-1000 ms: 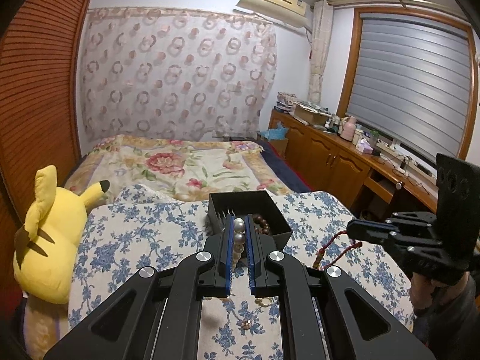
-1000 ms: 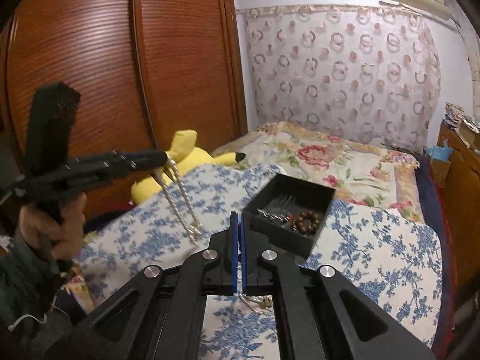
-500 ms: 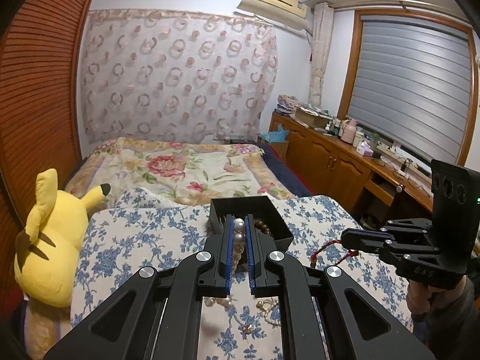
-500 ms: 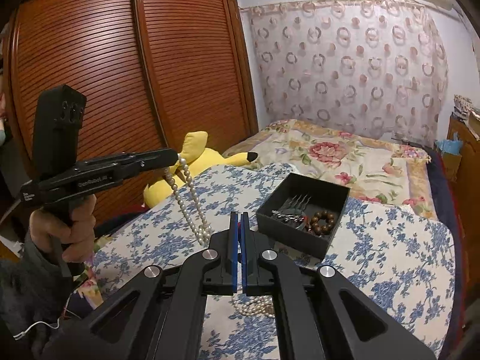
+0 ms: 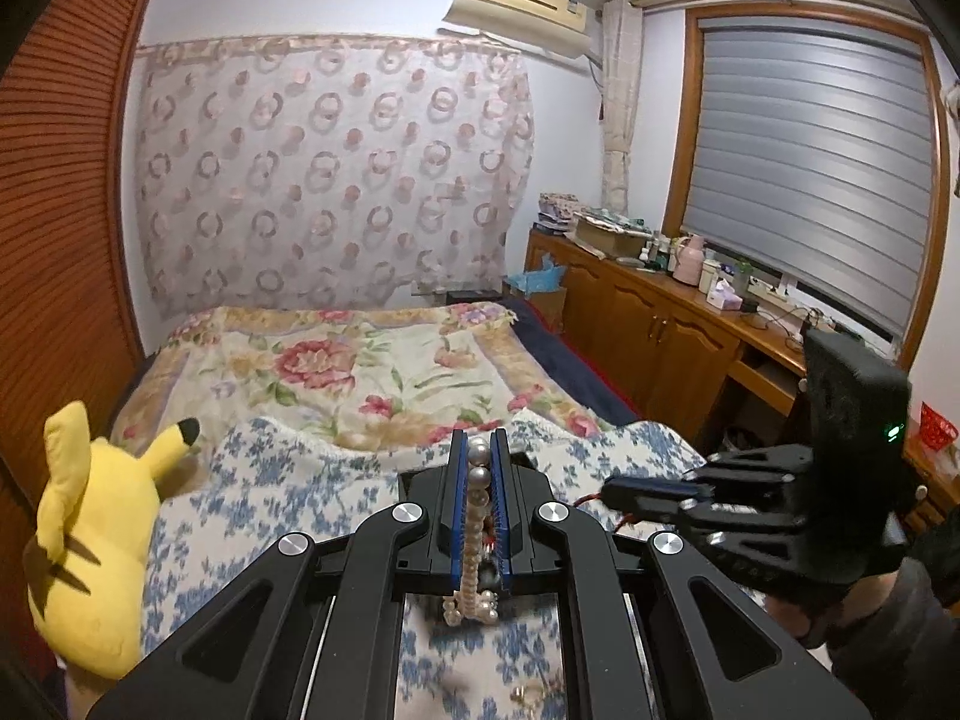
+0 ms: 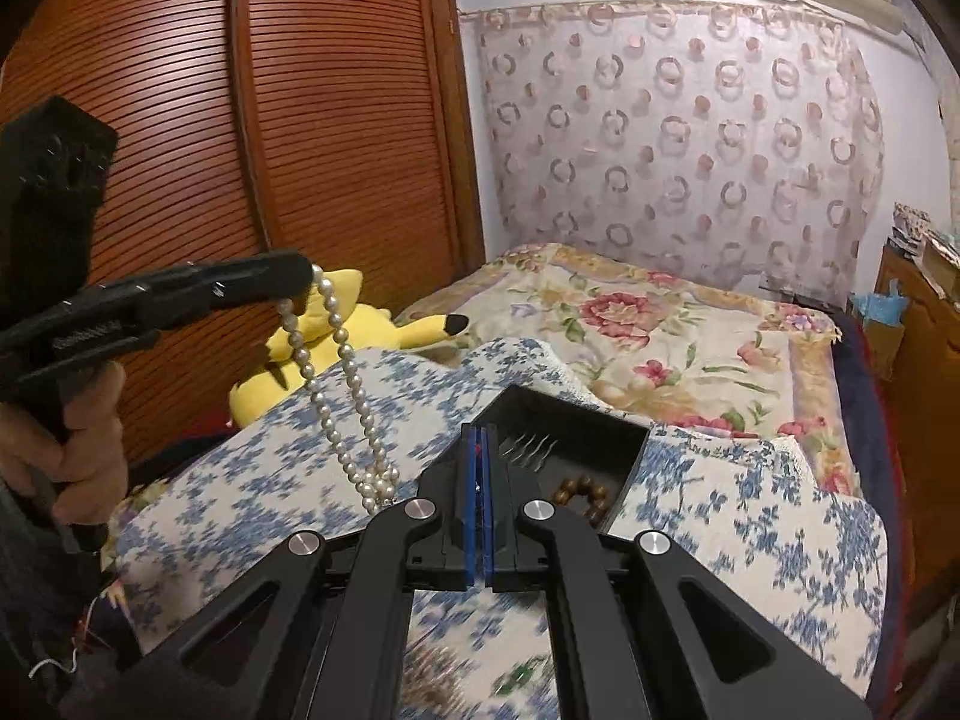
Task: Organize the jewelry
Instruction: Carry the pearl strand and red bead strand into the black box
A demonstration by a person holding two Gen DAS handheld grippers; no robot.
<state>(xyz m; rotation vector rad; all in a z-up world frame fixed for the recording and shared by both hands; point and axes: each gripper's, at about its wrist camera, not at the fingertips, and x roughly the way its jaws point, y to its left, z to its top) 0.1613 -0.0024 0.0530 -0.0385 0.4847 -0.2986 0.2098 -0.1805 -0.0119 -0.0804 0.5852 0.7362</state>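
Note:
My left gripper [image 5: 479, 441] is shut on a white pearl necklace [image 5: 477, 516], whose loop hangs below the jaws. In the right wrist view the same gripper [image 6: 300, 276] holds the necklace [image 6: 342, 396] dangling over the floral cloth. My right gripper [image 6: 478, 435] is shut on a thin red cord [image 6: 478, 450]; from the left wrist view it [image 5: 612, 489] is on the right with the cord [image 5: 591, 499] trailing down. The black box [image 6: 627, 456] lies just beyond the right fingertips, holding a brown bead bracelet [image 6: 579, 489] and a silver comb [image 6: 528, 444]. The left fingers mostly hide the box.
A blue floral cloth [image 6: 750, 510] covers the near end of the bed. A yellow plush toy [image 5: 90, 540] leans at the left by the slatted wardrobe [image 6: 180, 120]. Small loose jewelry [image 5: 534, 693] lies on the cloth below the left gripper. Wooden cabinets [image 5: 660, 330] line the right wall.
Both grippers have moved forward toward the black box, each keeping its hold. The box now sits right at the right fingertips and has slipped behind the left fingers.

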